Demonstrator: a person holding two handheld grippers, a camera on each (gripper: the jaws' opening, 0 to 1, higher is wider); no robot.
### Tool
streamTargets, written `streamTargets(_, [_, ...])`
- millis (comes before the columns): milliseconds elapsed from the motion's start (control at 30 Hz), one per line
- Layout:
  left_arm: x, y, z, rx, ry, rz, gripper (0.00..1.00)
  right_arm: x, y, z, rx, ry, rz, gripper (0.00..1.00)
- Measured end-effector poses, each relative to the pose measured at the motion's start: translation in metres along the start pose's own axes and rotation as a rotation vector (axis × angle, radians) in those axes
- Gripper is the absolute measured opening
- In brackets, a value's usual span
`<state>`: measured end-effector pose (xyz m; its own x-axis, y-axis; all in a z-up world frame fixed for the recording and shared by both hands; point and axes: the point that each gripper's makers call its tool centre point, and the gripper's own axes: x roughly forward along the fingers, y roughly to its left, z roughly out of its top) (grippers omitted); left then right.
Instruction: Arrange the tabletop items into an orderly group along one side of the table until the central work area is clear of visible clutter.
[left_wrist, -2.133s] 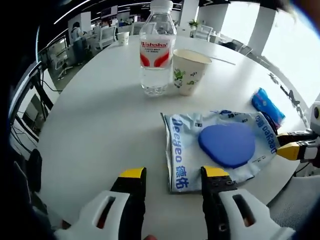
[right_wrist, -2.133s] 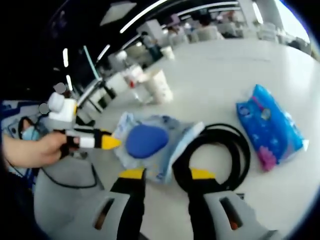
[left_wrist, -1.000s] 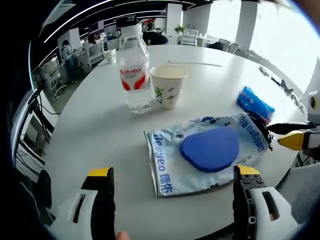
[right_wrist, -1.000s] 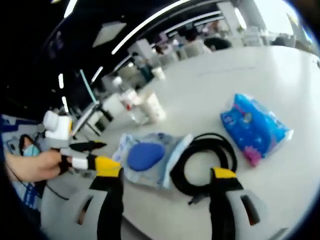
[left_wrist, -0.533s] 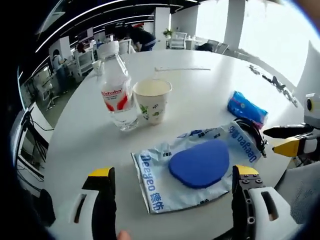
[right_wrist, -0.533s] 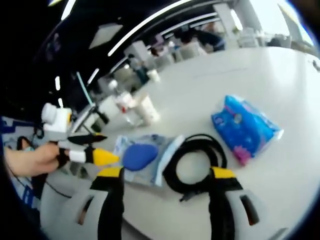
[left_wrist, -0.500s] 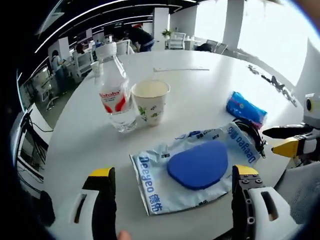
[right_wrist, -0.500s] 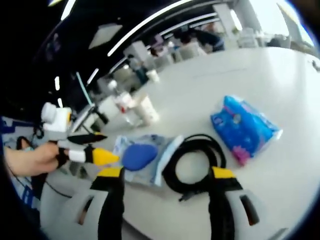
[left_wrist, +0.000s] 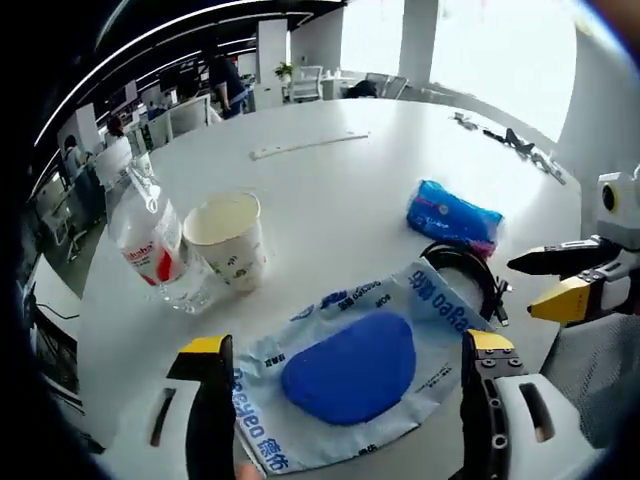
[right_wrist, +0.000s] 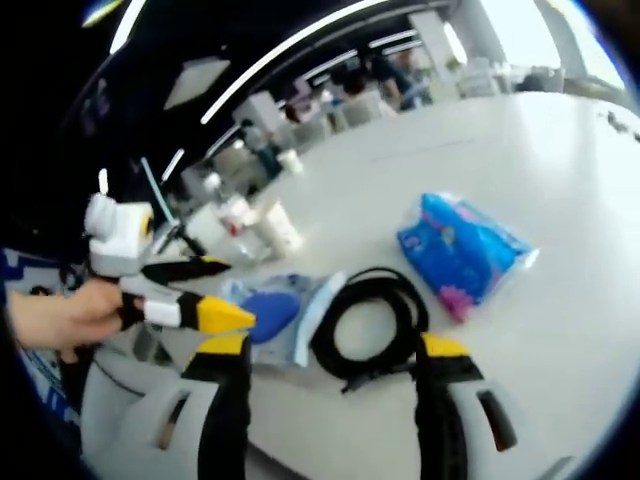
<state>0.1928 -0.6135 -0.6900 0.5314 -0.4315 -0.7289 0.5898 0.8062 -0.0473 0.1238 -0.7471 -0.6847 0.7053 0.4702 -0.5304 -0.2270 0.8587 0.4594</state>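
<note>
A pale blue printed bag (left_wrist: 400, 295) with a blue oval pad (left_wrist: 350, 367) on it lies in front of my open left gripper (left_wrist: 345, 347). A water bottle (left_wrist: 150, 245) and a paper cup (left_wrist: 228, 238) stand at its left. Beyond the bag lie a coiled black cable (left_wrist: 470, 272) and a blue tissue pack (left_wrist: 452, 216). My right gripper (right_wrist: 335, 348) is open above the table edge, with the black cable (right_wrist: 368, 320) just ahead, the tissue pack (right_wrist: 460, 250) beyond and the bag (right_wrist: 300, 312) to the left. The left gripper (right_wrist: 195, 292), held by a hand, shows at the left there. The right gripper (left_wrist: 560, 280) enters the left gripper view from the right.
The round white table (left_wrist: 330, 180) carries a long thin strip (left_wrist: 308, 145) far back and small dark items (left_wrist: 505, 137) near the far right edge. Office desks, chairs and people fill the background. The table's near edge (right_wrist: 330, 420) runs under my right gripper.
Both views have shifted as the hands moved: the left gripper view swung right, so bottle and cup sit further left and the bag nearer. Both grippers stay open. The table items have not moved.
</note>
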Motion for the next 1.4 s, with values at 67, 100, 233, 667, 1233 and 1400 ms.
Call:
streamTargets(67, [0.005,-0.006,0.010,0.010,-0.013,-0.020,0.94,-0.003,-0.004,0.000,0.011,-0.009,-0.013,0.64])
streamTargets(100, [0.007,-0.008,0.013,0.015,-0.014,-0.028,0.93,-0.004,-0.006,0.000,0.016,-0.011,-0.018,0.64])
streamTargets(233, [0.018,-0.017,0.021,0.051,-0.004,-0.065,0.93,-0.008,-0.012,0.000,0.035,-0.022,-0.034,0.63])
streamTargets(667, [0.044,-0.037,0.048,0.122,-0.007,-0.144,0.91,-0.014,-0.022,0.006,0.080,-0.063,-0.072,0.62])
streamTargets(1233, [0.070,-0.060,0.072,0.161,-0.016,-0.215,0.90,-0.027,-0.036,0.016,0.121,-0.117,-0.122,0.60])
streamTargets(1400, [0.078,-0.060,0.078,0.161,-0.020,-0.222,0.89,-0.025,-0.038,0.012,0.135,-0.104,-0.129,0.58])
